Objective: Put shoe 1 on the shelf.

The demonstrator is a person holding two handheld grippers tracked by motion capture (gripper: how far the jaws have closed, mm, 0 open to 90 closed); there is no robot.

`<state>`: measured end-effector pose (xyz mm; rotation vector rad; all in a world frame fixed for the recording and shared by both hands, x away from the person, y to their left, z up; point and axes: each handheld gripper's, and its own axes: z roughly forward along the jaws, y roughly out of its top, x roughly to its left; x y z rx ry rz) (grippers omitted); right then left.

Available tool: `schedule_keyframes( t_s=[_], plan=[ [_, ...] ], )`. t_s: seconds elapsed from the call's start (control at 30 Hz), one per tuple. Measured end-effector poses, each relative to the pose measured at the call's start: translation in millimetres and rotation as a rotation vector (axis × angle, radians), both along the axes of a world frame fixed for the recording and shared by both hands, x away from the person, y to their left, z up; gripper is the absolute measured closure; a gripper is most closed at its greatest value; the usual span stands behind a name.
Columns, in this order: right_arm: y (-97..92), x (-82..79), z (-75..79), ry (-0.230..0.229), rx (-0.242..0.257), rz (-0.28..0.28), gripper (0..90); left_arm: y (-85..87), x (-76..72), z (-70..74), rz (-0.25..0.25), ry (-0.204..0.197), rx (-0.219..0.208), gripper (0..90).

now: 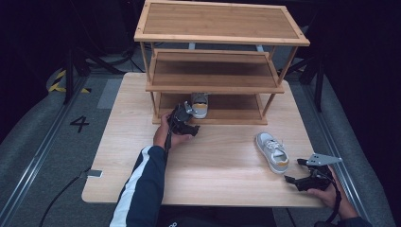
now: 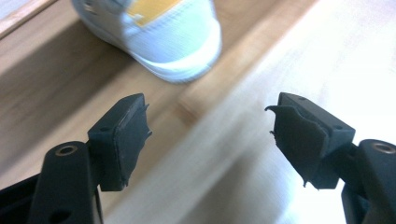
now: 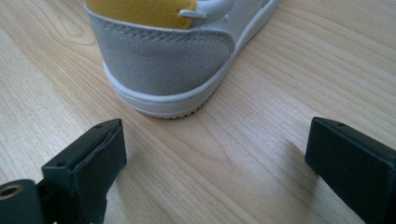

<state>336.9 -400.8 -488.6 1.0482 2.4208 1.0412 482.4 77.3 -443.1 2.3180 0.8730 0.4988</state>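
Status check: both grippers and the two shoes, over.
Left gripper open, empty, by shelved shoe on rack bottom shelf. Right gripper open behind table shoe heel. Nothing between.

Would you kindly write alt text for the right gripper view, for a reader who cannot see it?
The heel of a shoe, grey suede with a white sole and yellow lining, rests on a pale wooden table. The open right gripper sits just short of it, with nothing between its black jaws.
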Motion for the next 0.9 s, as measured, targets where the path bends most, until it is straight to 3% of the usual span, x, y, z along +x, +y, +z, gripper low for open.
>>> schedule_keyframes(
  t_s=[0.13,0.27,0.3,0.33,0.4,0.43,0.6,0.77,0.9],
  plan=[
    [0.1,-0.3,0.1,0.001,0.0,0.0,5.9,5.5,-23.8,0.3,-0.059,0.018,0.016,24.7],
    [0.1,-0.3,0.1,-0.002,0.0,0.0,6.0,14.8,-51.4,-3.0,-0.129,0.038,0.08,20.9],
    [0.1,-0.3,0.1,-0.002,0.0,0.0,6.0,14.8,-51.4,-3.0,-0.129,0.038,0.08,20.9],
    [0.2,-0.5,0.1,0.0,0.0,-0.002,6.1,22.0,-62.4,-3.5,-0.144,0.031,0.063,20.9],
    [0.2,-0.5,0.1,0.0,0.0,-0.003,6.1,28.4,-70.2,-3.3,-0.148,0.042,0.051,20.8],
    [0.2,-0.5,0.1,0.0,0.0,-0.003,6.1,32.3,-75.5,-4.4,-0.146,0.029,0.043,20.5],
    [0.3,-0.4,0.1,0.001,0.002,-0.006,6.4,49.8,-100.4,-7.7,-0.151,0.011,0.097,21.6],
    [0.7,-1.4,0.4,-0.006,0.003,-0.003,9.3,67.7,-119.7,-11.8,-0.145,0.01,0.077,21.8],
    [0.7,-2.7,0.9,-0.017,0.009,0.014,14.3,83.5,-134.9,-18.9,-0.129,0.036,0.059,20.5]
  ],
)
